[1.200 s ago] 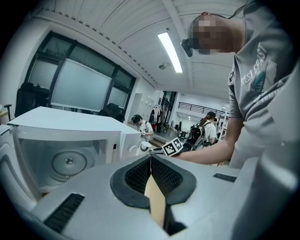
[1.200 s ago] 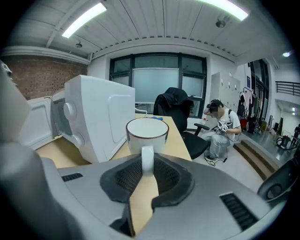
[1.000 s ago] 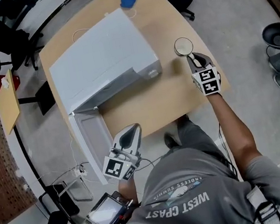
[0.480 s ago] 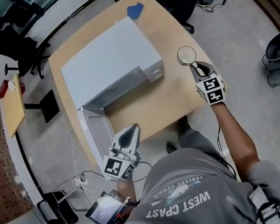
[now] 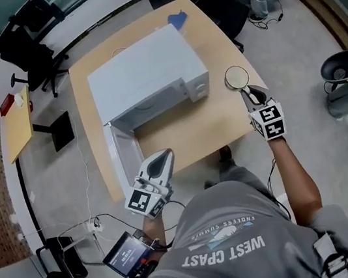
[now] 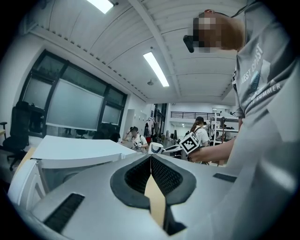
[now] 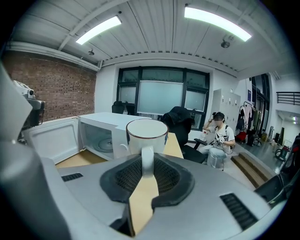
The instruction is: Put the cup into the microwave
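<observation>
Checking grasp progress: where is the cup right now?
In the head view the cup is on the right side, held by its handle in the right claw, just right of the microwave near the table's right edge.

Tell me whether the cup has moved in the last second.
Yes. In the head view the cup, held in the right gripper, has shifted toward the person: it was beyond the microwave's front corner, now nearly level with it.
</observation>
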Demonstrator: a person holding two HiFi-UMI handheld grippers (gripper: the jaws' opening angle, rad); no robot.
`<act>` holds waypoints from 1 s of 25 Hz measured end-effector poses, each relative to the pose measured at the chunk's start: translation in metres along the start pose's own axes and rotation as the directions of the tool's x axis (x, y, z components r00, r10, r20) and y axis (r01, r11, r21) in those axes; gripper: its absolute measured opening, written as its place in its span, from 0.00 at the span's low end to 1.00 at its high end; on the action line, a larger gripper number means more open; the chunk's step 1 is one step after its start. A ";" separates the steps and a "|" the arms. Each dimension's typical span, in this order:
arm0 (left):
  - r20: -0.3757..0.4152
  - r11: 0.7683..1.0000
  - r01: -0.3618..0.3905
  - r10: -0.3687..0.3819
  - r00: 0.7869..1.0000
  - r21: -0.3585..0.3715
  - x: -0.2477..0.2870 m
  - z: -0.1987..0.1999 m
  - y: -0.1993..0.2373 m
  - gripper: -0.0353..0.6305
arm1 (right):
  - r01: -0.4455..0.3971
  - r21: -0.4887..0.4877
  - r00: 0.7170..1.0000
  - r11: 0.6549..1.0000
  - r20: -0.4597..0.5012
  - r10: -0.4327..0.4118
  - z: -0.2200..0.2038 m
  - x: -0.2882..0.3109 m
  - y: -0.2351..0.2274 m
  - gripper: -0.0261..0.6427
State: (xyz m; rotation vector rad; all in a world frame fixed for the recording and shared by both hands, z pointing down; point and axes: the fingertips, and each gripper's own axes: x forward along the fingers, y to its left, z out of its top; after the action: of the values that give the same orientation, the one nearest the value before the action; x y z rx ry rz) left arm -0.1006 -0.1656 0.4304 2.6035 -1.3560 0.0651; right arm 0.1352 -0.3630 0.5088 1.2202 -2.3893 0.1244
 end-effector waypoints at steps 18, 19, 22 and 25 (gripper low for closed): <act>0.083 0.997 -0.060 0.056 0.995 0.044 -0.053 0.013 -0.008 0.08 | -0.161 -0.037 0.986 0.986 0.041 0.163 0.052 -0.059 0.076 0.15; 0.089 0.997 -0.067 0.063 0.994 0.042 -0.059 0.014 -0.008 0.08 | -0.172 -0.039 0.984 0.984 0.040 0.173 0.054 -0.061 0.082 0.15; 0.102 0.996 -0.081 0.076 0.992 0.044 -0.078 0.015 -0.007 0.08 | -0.196 -0.041 0.979 0.980 0.042 0.198 0.058 -0.069 0.105 0.15; 0.114 0.994 -0.106 0.101 0.988 0.041 -0.098 0.016 -0.007 0.08 | -0.231 -0.057 0.971 0.971 0.044 0.234 0.066 -0.072 0.128 0.15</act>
State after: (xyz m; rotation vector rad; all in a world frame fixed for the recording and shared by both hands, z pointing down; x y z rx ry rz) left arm -0.1525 -0.0860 0.4006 2.6091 -1.5454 -0.0339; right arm 0.0476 -0.2500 0.4347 0.9270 -2.5561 0.1055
